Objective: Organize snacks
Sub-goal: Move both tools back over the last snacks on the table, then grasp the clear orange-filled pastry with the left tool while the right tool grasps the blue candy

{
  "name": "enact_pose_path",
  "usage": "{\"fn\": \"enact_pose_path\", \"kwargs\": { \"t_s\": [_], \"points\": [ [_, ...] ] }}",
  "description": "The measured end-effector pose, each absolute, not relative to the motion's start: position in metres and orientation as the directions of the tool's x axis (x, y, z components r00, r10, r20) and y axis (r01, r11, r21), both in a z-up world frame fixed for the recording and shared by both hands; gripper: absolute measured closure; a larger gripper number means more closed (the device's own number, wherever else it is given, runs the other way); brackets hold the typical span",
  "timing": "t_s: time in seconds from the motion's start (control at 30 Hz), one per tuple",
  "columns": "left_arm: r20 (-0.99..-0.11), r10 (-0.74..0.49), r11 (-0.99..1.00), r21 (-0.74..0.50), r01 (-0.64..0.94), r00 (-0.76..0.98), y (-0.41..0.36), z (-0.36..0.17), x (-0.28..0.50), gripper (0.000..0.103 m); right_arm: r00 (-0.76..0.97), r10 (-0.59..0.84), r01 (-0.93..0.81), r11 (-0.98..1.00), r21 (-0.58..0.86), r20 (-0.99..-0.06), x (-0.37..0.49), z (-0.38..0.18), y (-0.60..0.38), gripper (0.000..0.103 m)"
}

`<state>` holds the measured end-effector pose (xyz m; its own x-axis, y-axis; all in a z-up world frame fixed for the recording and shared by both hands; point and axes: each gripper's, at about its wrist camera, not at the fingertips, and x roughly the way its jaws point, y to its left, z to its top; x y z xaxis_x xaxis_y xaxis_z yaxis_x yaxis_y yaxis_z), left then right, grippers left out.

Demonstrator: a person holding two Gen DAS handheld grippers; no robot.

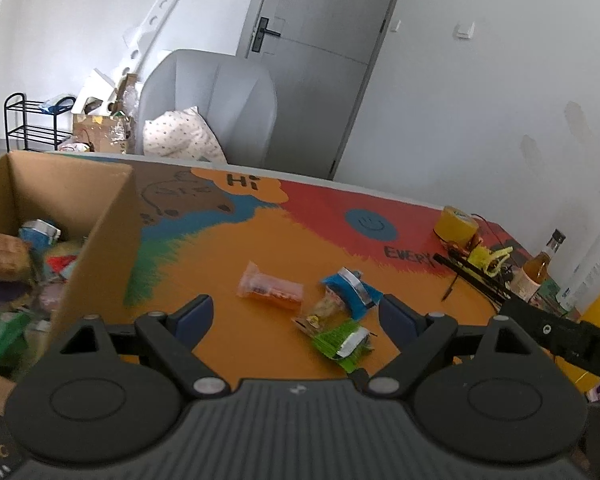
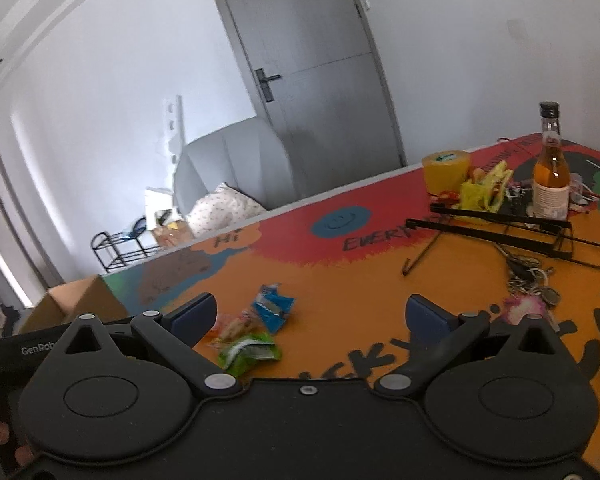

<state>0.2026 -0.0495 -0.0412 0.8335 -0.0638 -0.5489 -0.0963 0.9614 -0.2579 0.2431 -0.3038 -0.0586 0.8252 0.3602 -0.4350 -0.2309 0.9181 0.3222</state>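
Snacks: four loose packets lie on the orange middle of the painted desk (image 1: 260,236), well in from its edges: an orange packet (image 1: 271,289), a blue packet (image 1: 352,286), a pale yellowish packet (image 1: 325,312) and a green packet (image 1: 342,343); the last three touch or overlap in a small heap.
Destination: an open cardboard box (image 1: 96,236) at the desk's left side already holds other wrapped snacks.
Left gripper (image 1: 296,314): fingers wide apart and empty, above the desk, the orange packet just ahead between their lines, the heap near the right finger.
Right gripper (image 2: 310,316): fingers wide apart and empty, with the heap toward its left finger.
Step in hand: likely the approach to a first pick.
Doing it well: take the orange packet with the left, since it lies alone and nearest the box; come down so both fingers straddle its short width, then close on the body rather than the crimped end.
Risk: closing on the heap may lift two packets or push them apart.
Clutter: a yellow tape roll (image 2: 446,170), a bottle (image 2: 551,168) and keys (image 2: 530,280) sit toward the far right, clear of the path.
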Motion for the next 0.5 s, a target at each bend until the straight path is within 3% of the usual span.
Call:
{"fn": "enact_pose_path", "kwargs": {
  "t_s": [0.5],
  "points": [
    [-0.611, -0.065, 0.963, -0.245, -0.111, 0.789, -0.056, -0.07, 0.244, 0.016, 0.773, 0.402, -0.234, 0.9, 0.369, -0.49, 0.282, -0.085, -0.292, 0.0]
  ]
}}
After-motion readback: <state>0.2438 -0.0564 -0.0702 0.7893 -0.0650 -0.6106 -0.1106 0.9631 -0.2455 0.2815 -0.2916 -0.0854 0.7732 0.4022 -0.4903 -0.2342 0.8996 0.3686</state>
